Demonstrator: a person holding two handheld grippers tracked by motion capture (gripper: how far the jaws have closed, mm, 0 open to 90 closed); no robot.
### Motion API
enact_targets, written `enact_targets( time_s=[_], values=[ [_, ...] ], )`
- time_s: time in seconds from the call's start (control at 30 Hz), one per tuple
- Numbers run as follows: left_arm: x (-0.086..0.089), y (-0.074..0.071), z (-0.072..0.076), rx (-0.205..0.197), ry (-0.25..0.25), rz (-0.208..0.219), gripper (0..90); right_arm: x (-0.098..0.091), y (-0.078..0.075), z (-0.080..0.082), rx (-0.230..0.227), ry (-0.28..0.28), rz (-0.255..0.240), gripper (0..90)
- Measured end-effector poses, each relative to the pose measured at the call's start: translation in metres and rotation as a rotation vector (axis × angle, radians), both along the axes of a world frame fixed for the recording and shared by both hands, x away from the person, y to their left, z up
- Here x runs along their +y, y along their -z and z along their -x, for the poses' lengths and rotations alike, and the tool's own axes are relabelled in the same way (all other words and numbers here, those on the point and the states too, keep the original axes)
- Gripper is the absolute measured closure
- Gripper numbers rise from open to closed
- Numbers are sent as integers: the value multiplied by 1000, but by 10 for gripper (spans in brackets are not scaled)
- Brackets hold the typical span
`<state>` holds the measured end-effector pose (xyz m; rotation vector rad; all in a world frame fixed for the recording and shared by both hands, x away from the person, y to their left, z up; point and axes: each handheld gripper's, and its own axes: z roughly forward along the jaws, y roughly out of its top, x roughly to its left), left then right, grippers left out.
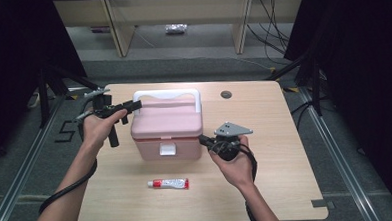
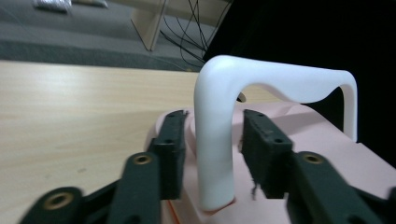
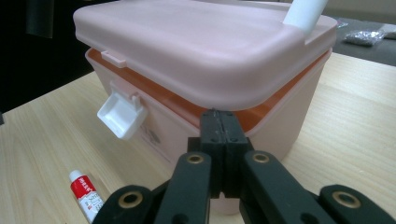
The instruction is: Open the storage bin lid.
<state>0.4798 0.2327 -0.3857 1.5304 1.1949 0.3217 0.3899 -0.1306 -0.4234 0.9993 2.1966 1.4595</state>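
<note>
Your two tools flank the pink box at mid-bench.

Nearest you, a red-and-white tube lies flat just in front of the box. Your right tool has its jaws pressed together, empty, with the tips at the box's right corner, right under the lid edge where the orange seam shows; the white latch on the box front is flipped outward. At the box's left, your left tool is spread open, one jaw on each side of the upright white handle, neither pad clearly touching it.
</note>
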Motion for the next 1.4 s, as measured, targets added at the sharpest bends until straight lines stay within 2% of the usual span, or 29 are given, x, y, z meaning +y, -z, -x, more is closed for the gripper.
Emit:
enact_targets(
  time_s=[0.03,0.1,0.13,0.17,0.23,0.27,0.33,0.37,0.4,0.43,0.47,0.5,0.63,0.77,0.83,0.9,0.93,0.97,1.03,1.07,1.1,1.2,1.4],
  values=[
    [1,-1,3,-18,-4,-21,516,0,-1,1,12,7,-1,900],
    [3,-2,9,-49,-9,-43,477,1,-2,1,0,11,-6,900],
    [4,-3,12,-64,-11,-39,476,0,-4,1,-1,11,0,900],
    [7,-3,19,-83,-10,-40,496,0,-4,0,-22,9,-8,900],
    [10,-4,23,-98,-11,-40,517,0,-4,0,-26,8,-9,900],
    [13,-4,31,-116,-13,-31,572,1,-5,2,-3,19,-12,900],
    [17,-5,42,-134,-17,1,637,-1,-5,0,-52,23,7,900],
    [17,-5,42,-134,-17,1,667,-1,-5,0,-52,23,7,900],
    [18,-4,50,-150,-14,5,667,0,-5,0,-38,22,-7,900],
    [20,-4,60,-173,-18,-2,732,1,-6,0,-41,17,-12,900],
    [20,-4,60,-173,-18,-2,758,1,-7,1,-31,28,-20,900],
    [22,-4,72,-200,-15,-10,786,1,-8,0,-35,17,-11,900],
    [18,2,93,-231,14,-21,870,3,-9,-2,-63,22,-19,900],
    [10,9,108,-243,40,-27,894,3,-10,-1,-47,38,-19,900],
    [1,17,118,-250,62,-64,895,3,-11,-3,-65,30,-10,900],
    [-2,20,120,-252,70,-67,895,3,-11,-3,-65,31,-9,900],
    [-7,26,124,-252,80,-90,895,3,-11,-4,-82,42,-16,900],
    [-7,26,124,-252,80,-90,896,3,-11,-4,-71,26,-23,900],
    [-11,32,124,-241,86,-99,896,4,-11,-3,-58,44,-31,900],
    [-13,35,124,-233,84,-107,896,4,-13,-2,-47,45,-15,900],
    [-14,38,122,-227,81,-111,895,4,-12,-5,-71,26,-19,900],
    [-19,44,118,-204,68,-104,896,4,-12,-5,-73,25,-23,900],
    [-24,46,108,-202,47,-99,896,3,-13,-4,-71,29,-14,900]
  ],
)
